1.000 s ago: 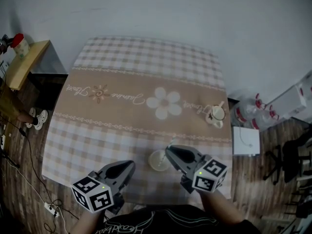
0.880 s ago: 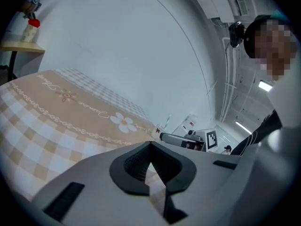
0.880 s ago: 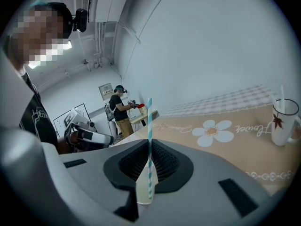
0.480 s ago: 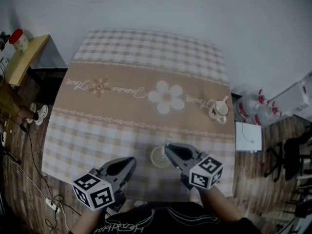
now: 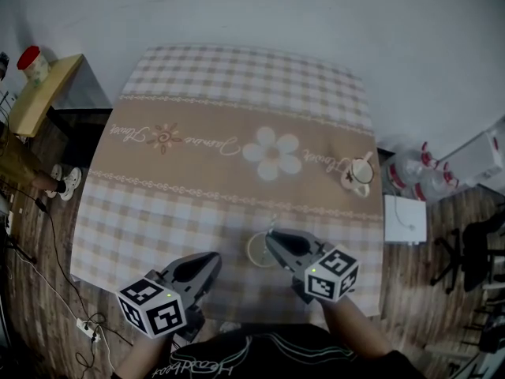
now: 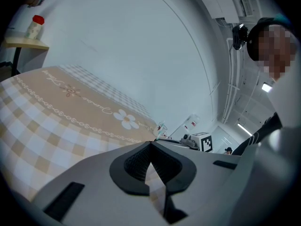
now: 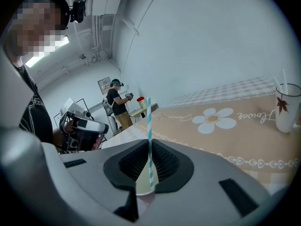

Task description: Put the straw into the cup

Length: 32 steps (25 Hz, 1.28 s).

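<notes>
A paper cup (image 5: pixel 258 250) stands on the checked tablecloth (image 5: pixel 237 117) near the front edge. My right gripper (image 5: pixel 271 239) hangs over the cup's right rim, shut on a teal-and-white striped straw (image 7: pixel 149 140). The straw stands upright between the jaws, and its lower end reaches down into the cup (image 7: pixel 144 185). Only a short tip of the straw (image 5: pixel 274 225) shows in the head view. My left gripper (image 5: pixel 211 260) hovers to the left of the cup, apart from it. Its jaws (image 6: pixel 150 144) meet at the tips with nothing between them.
A white mug (image 5: pixel 357 178) with a leaf print and a stick in it stands at the table's right edge. A wooden shelf (image 5: pixel 35 97) with a red-capped jar is at the left. Water bottles (image 5: pixel 417 172) and a white box (image 5: pixel 404 218) lie on the floor at the right.
My right gripper has sunk a little over the cup with the straw still in it. The left gripper has stayed where it was.
</notes>
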Each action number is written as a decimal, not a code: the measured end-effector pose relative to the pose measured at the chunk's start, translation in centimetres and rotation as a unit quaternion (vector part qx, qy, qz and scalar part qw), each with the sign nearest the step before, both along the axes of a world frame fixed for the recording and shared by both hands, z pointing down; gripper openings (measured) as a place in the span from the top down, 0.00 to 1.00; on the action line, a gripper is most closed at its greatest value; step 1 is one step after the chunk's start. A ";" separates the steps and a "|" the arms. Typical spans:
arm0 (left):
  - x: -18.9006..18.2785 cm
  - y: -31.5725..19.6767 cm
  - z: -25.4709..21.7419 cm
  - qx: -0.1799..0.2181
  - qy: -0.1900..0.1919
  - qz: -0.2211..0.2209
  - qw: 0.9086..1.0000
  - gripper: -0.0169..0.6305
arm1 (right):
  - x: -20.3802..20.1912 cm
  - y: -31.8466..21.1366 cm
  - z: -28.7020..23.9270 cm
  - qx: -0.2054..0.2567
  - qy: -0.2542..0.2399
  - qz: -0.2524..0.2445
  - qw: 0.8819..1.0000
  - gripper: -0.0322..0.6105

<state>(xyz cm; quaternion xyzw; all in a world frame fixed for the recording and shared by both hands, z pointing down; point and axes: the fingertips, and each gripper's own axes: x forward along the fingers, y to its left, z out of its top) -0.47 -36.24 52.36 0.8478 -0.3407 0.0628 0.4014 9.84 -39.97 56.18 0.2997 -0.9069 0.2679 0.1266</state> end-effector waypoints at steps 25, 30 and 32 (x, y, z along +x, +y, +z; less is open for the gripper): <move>0.7 3.8 -4.5 0.038 0.003 0.020 0.999 0.98 | 1.0 2.2 -4.0 -0.016 -0.074 0.033 0.997 0.76; 0.6 5.8 -6.5 0.060 0.008 0.029 0.998 0.98 | 1.2 5.1 -9.1 0.022 -0.112 0.041 0.993 0.76; 0.6 6.8 -7.4 0.075 0.012 0.036 0.996 0.98 | 1.1 6.7 -10.9 0.040 -0.120 0.043 0.991 0.76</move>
